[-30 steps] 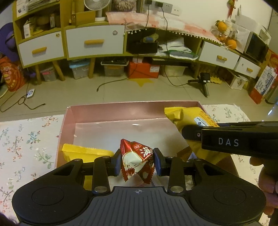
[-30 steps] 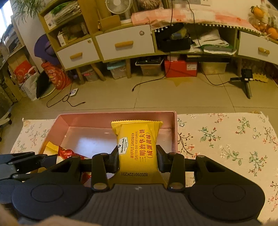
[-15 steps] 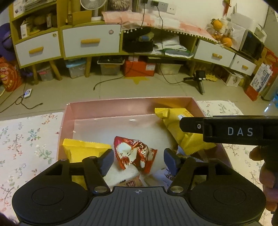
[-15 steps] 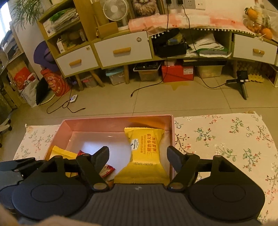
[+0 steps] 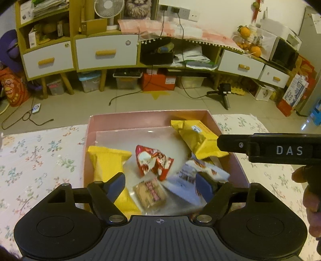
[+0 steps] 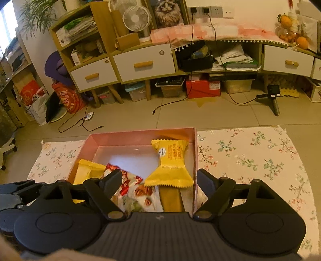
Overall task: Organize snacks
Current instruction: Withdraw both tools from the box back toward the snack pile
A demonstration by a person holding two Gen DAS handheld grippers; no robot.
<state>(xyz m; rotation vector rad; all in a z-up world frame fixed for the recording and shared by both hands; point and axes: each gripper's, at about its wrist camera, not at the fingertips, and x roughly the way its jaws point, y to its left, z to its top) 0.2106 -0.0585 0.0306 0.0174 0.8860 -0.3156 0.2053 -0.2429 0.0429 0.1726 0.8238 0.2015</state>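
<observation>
With both sets of jaws just sprung wide and empty, the left gripper [image 5: 160,183] hangs nearest the red snack packet [image 5: 153,161], at twelve o'clock in the pink box [image 5: 88,140], the right gripper [image 6: 159,182] beside it

The floor [image 6: 200,116] was pale tile under warm light. A long cabinet [image 6: 144,64] with white drawers ran along the far wall, a fan [image 6: 136,18] and a cat picture [image 6: 167,12] above it. Storage bins [image 5: 125,80] sat beneath, cables [image 6: 80,122] trailing nearby.
</observation>
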